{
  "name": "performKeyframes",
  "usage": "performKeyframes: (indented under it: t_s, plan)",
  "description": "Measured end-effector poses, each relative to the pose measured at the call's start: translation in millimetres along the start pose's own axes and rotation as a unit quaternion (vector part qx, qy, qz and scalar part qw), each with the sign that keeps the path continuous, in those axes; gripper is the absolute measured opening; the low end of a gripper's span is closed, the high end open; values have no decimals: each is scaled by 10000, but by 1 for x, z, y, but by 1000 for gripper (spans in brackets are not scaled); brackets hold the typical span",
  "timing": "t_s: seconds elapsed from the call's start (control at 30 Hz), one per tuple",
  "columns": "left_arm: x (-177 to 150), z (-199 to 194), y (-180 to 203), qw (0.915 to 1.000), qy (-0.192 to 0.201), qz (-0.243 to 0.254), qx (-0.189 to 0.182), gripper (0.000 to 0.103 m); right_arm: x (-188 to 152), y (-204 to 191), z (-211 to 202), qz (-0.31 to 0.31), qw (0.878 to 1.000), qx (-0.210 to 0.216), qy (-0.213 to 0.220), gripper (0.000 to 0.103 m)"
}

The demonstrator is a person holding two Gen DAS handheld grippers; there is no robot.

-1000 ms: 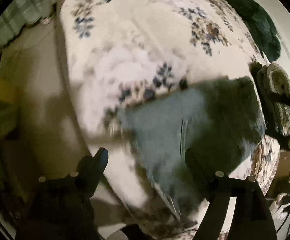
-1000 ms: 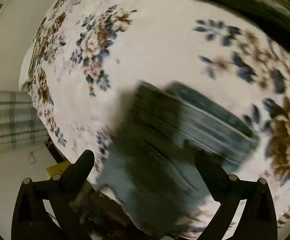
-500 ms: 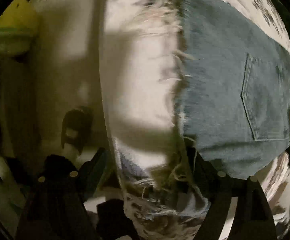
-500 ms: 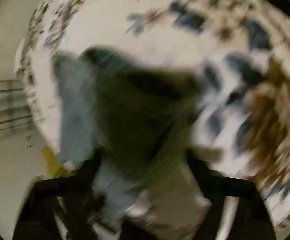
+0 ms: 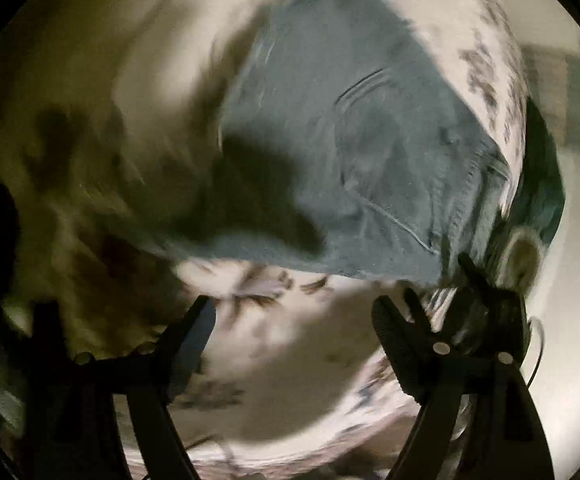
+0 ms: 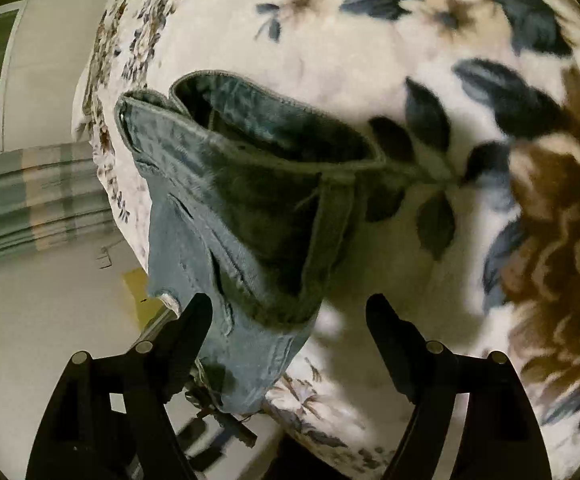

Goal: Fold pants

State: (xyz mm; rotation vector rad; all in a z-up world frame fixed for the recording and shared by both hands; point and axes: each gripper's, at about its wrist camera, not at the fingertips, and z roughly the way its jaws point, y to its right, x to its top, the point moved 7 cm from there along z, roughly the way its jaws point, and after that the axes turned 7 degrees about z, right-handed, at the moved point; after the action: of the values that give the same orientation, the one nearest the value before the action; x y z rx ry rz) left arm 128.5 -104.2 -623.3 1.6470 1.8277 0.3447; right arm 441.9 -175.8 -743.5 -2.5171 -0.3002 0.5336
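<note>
Left gripper (image 5: 292, 316): nearest to you in the left wrist view, its fingers spread wide with nothing between them, poised over the floral bedspread (image 5: 290, 344).

Right gripper (image 6: 289, 312): nearest in the right wrist view, fingers likewise spread and holding nothing; the left finger (image 6: 194, 320) overlaps the lower hem of the pants.

Pants (image 6: 226, 208): pale blue denim, lying on the bed near its edge. In your right view the waistband gapes open at the far end, and the near end droops over the side of the bed. In your left view the pants (image 5: 354, 152) lie just beyond the fingers, a stitched back pocket facing up, part of the cloth in dark shadow; this view is blurred.

Bedspread (image 6: 370, 60): white, printed with blue leaves and brown flowers, spreading beyond the pants on all sides.

Floor (image 6: 50, 300): pale, beyond the bed's edge, left of the pants in your right view.

Striped cloth (image 6: 30, 200): grey-green and beige bands, farther left, above the floor.
</note>
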Motion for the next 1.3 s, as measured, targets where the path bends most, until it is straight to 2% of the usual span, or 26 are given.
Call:
performKeyframes:
  t_s: [0.1,0.17,0.23,0.4,0.53,0.57,0.6,0.63,0.7,0.73,0.9,1.03,1.2,1.3]
  plan:
    - [4,20,-16,9956,224,-802,-432,79,11,2,1,-79,9999,87,33,82]
    - [18,19,-22,9893,573,-1200,-597,79,18,-5,5,-166,9997,156,41,82]
    - [28,17,-22,9851,748,-1395,-678,79,24,-14,10,-186,9994,272,52,82]
    - [41,12,-11,9801,992,-1631,-544,79,32,-20,24,-130,9987,497,51,82]
    - [53,15,-2,9747,1145,-1866,-448,78,35,-18,29,145,9968,750,233,82]
    - [55,18,-1,9736,1192,-1899,-425,75,35,-17,29,220,9960,808,307,81]
    - [56,19,0,9736,1228,-1895,-340,63,35,-16,29,246,9955,839,352,79]
    - [58,16,3,9746,1295,-1813,-243,47,34,-15,28,287,9952,845,409,69]
    - [59,9,1,9782,1386,-1545,-65,24,33,-11,26,339,9953,745,511,58]
    - [61,7,4,9806,1402,-1370,-30,20,33,-11,25,356,9950,747,554,53]
    - [70,-7,23,9848,1480,-906,-2,16,25,-19,18,339,9942,698,748,32]
    - [69,-38,33,9860,1629,-362,-10,15,15,-33,4,481,9921,772,869,23]
    - [64,-86,65,9853,1684,298,19,14,-5,-57,-27,504,9896,968,941,21]
    - [62,-108,96,9842,1633,687,51,14,-19,-69,-50,560,9878,1092,964,20]
